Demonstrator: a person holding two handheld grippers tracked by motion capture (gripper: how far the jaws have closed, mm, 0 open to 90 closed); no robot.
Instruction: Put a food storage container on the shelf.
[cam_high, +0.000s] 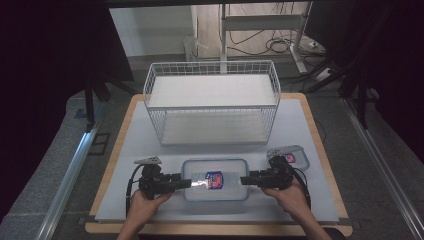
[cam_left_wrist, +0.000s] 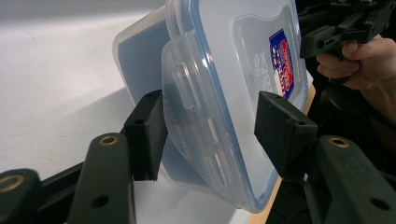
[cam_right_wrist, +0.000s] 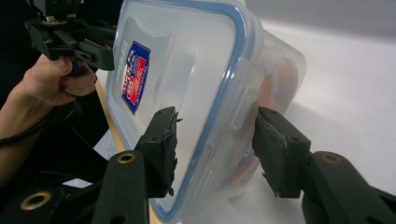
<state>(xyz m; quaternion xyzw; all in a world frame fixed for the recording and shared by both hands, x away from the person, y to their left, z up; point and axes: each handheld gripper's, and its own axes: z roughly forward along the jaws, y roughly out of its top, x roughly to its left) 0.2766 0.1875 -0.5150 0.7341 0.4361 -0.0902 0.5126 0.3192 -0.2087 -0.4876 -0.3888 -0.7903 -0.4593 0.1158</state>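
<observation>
A clear plastic box with a blue-sealed lid and a red and blue label (cam_high: 215, 179) lies at the front middle of the white mat. My left gripper (cam_high: 187, 183) is at its left end and my right gripper (cam_high: 245, 180) at its right end, both held level. In the left gripper view the box's end latch (cam_left_wrist: 196, 121) lies between the jaws of the left gripper (cam_left_wrist: 210, 135), with a small gap at one pad. In the right gripper view the right gripper (cam_right_wrist: 215, 149) straddles the lid rim and latch (cam_right_wrist: 233, 112) the same way. Something orange-red (cam_right_wrist: 280, 79) shows through the box wall.
A white wire basket shelf (cam_high: 212, 100) stands at the back middle of the mat. A smaller lidded clear box (cam_high: 295, 156) sits just behind my right gripper. The wooden table edge (cam_high: 215, 229) runs close in front of the hands.
</observation>
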